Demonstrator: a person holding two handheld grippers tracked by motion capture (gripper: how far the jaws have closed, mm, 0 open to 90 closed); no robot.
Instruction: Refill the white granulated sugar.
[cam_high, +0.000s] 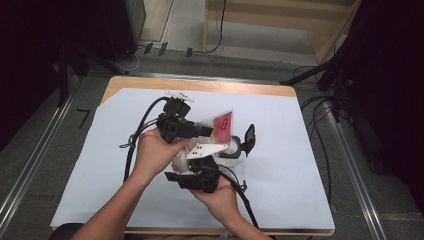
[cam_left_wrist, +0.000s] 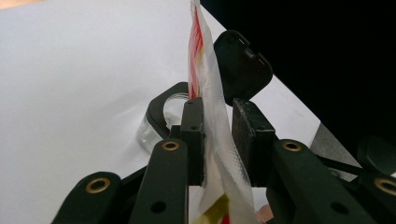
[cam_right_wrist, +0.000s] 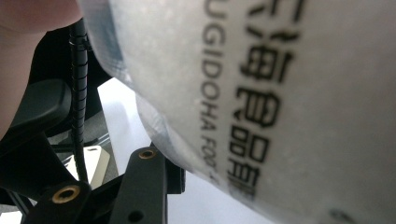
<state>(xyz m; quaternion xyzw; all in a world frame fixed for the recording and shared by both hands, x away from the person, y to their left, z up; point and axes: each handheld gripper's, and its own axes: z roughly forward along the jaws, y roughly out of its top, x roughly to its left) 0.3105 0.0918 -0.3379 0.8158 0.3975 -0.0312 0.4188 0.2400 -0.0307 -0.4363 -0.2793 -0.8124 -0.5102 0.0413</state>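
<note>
The left gripper (cam_left_wrist: 219, 135) pinches the packet (cam_left_wrist: 210, 93) upright between its fingers, its long edge rising above the open jar (cam_left_wrist: 156, 123) just beyond, while the right gripper (cam_high: 197, 170) clamps its lower end.

A wooden counter (cam_high: 280, 90) carries a white sheet (cam_high: 105, 165) spread over nearly all its top; on the sheet stands a small clear container (cam_high: 231, 154) with a black hinged lid (cam_high: 248, 138) raised
</note>
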